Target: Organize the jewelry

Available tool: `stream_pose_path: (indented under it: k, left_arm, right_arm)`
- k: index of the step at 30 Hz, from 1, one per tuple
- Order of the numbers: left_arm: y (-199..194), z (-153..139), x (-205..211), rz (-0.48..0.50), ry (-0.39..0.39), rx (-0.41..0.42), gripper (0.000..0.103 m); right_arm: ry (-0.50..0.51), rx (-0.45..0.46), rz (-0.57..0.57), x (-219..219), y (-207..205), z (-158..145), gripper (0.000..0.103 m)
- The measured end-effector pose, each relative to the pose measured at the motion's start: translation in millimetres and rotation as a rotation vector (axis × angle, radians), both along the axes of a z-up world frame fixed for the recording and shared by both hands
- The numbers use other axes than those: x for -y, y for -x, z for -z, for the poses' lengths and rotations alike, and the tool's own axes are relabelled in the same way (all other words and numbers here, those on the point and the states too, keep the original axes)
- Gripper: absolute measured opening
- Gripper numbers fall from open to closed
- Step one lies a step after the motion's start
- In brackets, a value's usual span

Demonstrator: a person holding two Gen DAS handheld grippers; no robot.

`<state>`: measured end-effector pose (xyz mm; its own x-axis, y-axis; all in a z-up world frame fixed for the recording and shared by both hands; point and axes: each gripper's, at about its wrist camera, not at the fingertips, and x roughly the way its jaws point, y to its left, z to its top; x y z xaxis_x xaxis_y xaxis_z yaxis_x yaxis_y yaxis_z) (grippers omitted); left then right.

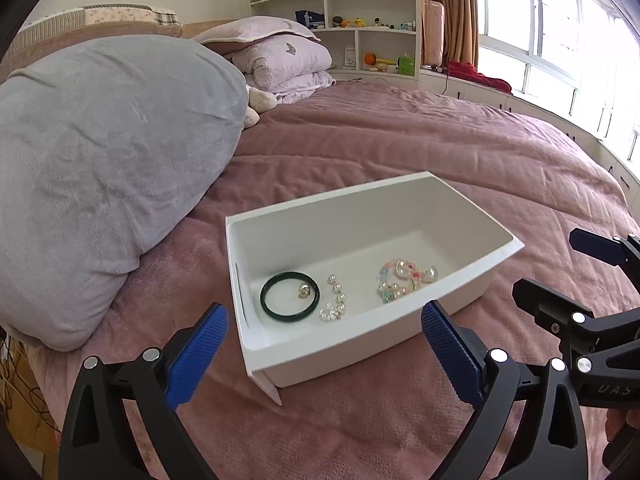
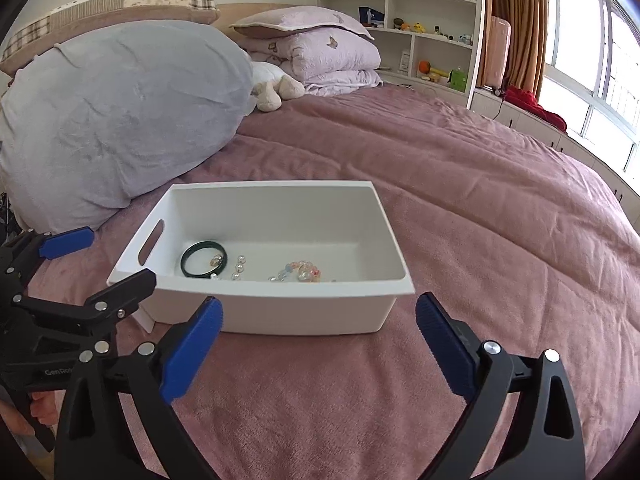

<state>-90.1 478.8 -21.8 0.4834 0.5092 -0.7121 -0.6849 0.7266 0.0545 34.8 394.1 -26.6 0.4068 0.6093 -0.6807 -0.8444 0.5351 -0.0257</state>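
Observation:
A white plastic bin sits on the pink bedspread. Inside lie a dark green bangle with a small gold earring in its ring, a string of pearls with a white flower piece, and a pastel bead bracelet. My left gripper is open and empty, just short of the bin's near wall. My right gripper is open and empty before the bin's long side. Each gripper shows at the edge of the other's view.
A big grey pillow lies left of the bin. Folded lilac quilts and a plush toy sit at the bed's head. White shelves with toys and a window ledge stand behind and to the right.

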Motion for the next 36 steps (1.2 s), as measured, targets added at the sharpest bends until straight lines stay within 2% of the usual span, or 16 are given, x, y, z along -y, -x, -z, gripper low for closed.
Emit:
stream_pose_path:
  k: [4, 12, 20, 29, 36]
  left_arm:
    - [0, -4, -9, -0.009, 0.014, 0.014, 0.099]
    - [3, 4, -20, -0.006, 0.009, -0.025, 0.100]
    - [6, 4, -22, 0.000, 0.001, -0.013, 0.100]
    - [3, 1, -17, 0.016, -0.044, 0.001, 0.100]
    - [0, 3, -17, 0.024, -0.038, 0.000, 0.100]
  right_arm:
    - [0.025, 0.004, -0.006, -9, -7, -7, 0.096]
    - [0.095, 0.029, -0.030, -29, -7, -9, 0.096]
    - [0.089, 0.043, -0.029, -32, -1, -8, 0.096]
    - [0.057, 0.027, -0.007, -27, -5, -4, 0.096]
    - [0.049, 0.011, 0.005, -24, -10, 0, 0.096]
